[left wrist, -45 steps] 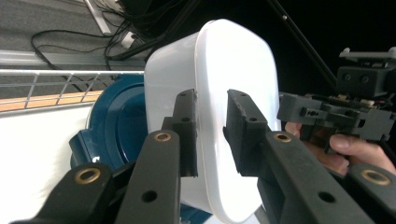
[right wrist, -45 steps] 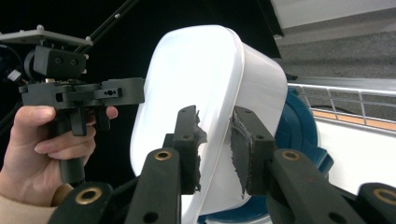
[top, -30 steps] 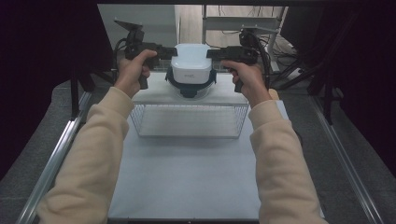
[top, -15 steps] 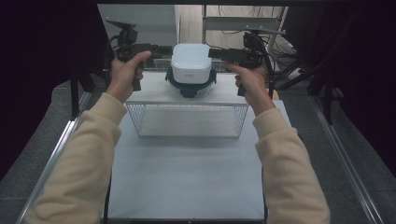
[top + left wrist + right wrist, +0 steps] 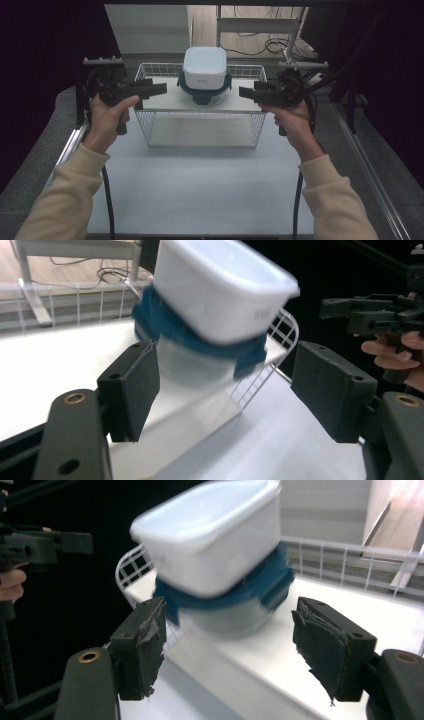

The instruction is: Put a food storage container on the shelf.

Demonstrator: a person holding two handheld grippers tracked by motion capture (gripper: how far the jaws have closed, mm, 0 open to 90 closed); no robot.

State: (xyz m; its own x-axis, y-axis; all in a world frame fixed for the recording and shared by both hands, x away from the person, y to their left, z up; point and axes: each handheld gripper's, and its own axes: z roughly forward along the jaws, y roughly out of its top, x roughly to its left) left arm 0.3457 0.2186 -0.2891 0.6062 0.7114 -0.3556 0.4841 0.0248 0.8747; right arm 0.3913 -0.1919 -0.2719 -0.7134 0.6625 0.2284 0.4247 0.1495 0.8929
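both grippers — left gripper (image 5: 159, 89) at 9 o'clock, right gripper (image 5: 246, 92) at 3 — jaws just opening, spread and empty, flank the stacked containers (image 5: 204, 74) set in the wire basket (image 5: 200, 129) — looks freshly released.

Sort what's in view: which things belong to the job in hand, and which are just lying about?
In the job:
white box stacked on the blue-lidded container
wire basket under them
left gripper and right gripper, jaws just opened, nothing between them

Lying about:
cables on the floor
metal stand
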